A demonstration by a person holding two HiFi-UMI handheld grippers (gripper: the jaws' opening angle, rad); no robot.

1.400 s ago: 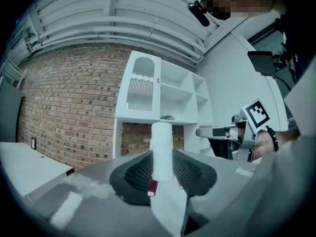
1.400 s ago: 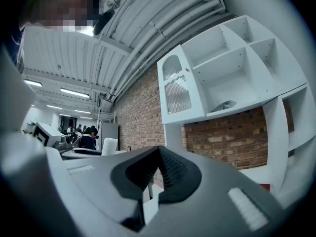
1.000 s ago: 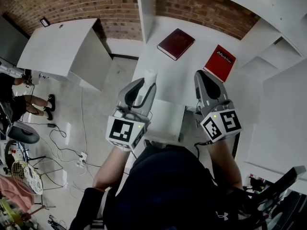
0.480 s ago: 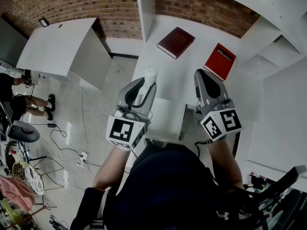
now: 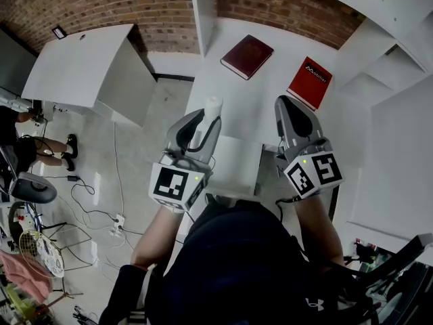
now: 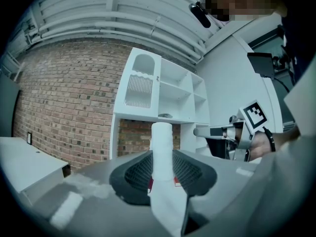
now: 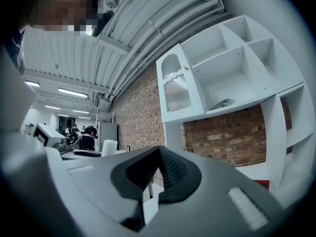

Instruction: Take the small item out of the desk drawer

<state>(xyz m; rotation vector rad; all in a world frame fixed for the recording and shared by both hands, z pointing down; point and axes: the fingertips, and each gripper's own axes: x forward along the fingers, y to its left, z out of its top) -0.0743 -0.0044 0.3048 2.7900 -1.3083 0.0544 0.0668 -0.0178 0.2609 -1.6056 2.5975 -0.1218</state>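
left claw (image 6: 162, 174): clamped on small white cylindrical item (image 6: 161, 142) | right claw (image 7: 158, 177): jaws together | claws flank white desk drawer (image 5: 237, 171), interior unclear

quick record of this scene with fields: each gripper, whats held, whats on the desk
left gripper: shut on white cylinder, which stands upright past the jaws
right gripper: jaws together, nothing between them
surface: white desk
on desk: maroon book, red book, lying apart, beyond both grippers
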